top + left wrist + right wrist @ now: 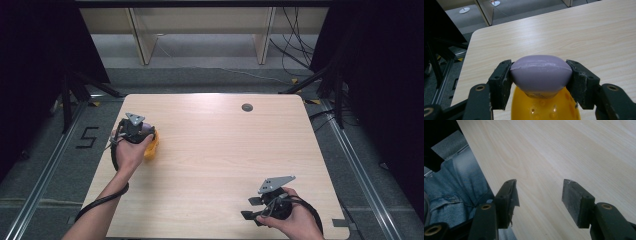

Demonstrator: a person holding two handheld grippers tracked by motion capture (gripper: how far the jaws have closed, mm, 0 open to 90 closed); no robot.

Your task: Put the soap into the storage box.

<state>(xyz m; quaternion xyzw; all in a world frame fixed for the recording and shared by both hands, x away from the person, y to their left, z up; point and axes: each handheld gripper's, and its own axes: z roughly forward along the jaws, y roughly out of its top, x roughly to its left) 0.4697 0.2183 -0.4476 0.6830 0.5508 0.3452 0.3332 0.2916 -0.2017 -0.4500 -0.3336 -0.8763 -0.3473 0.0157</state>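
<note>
While the purple egg-shaped thing [540,73] is squeezed between the two black jaws of the left claw [540,75], a yellow cup [546,107] with small holes is seen right under it, close to the base of the jaws. The purple thing looks seated in the top of the yellow cup, but whether it is being put in or pulled out cannot be told. In the high view, the left claw [145,134] is held near the left edge of the bench [225,150], and a bit of yellow [152,145] is seen just beside it, on its right.

The right claw [539,195] is held wide, with nothing between its jaws. Only bare wood is seen ahead of it. In the high view, the right claw [252,209] is kept well apart from the left one, near the front edge of the bench.

So the grab is judged to be done. Parting or joining the two pieces is likely what is left. No help is given yet by the right claw.
</note>
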